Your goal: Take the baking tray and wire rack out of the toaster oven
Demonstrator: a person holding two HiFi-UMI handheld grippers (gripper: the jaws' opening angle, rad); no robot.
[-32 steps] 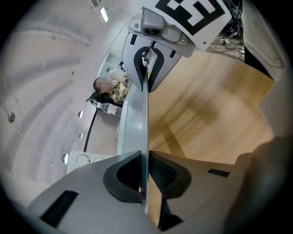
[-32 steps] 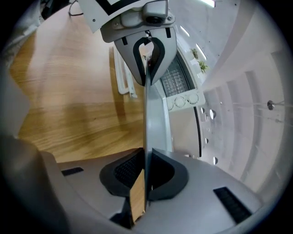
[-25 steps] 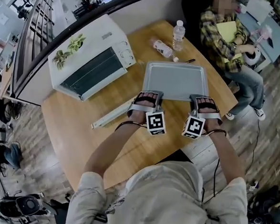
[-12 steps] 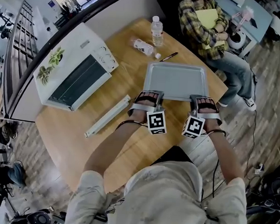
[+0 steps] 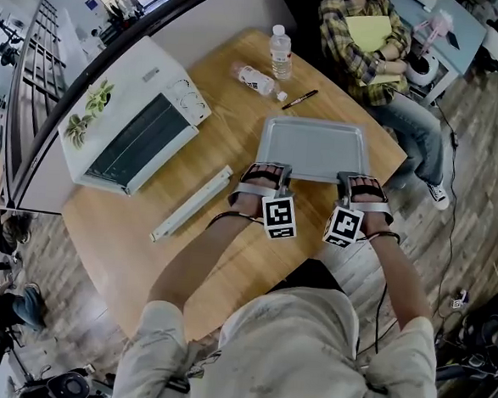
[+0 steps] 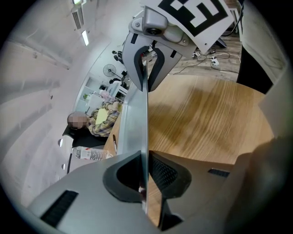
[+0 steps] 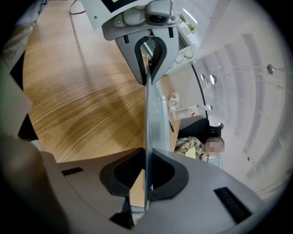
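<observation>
Head view: finds baking tray [image 5: 312, 147] out of toaster oven [image 5: 135, 131], at right side of counter [image 5: 136, 237], near rim pinched by left claw [image 5: 263, 176] and right claw [image 5: 362, 186]; cannot read bottle [image 5: 281, 53] label. Left gripper view: clamps tray's thin rim between both pads [image 6: 165, 172]. Right gripper view: clamps same rim likewise.

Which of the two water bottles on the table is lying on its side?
The bottle nearer the toaster oven, just left of the pen in the head view, lies flat on the table. The other bottle stands upright behind it.
</observation>
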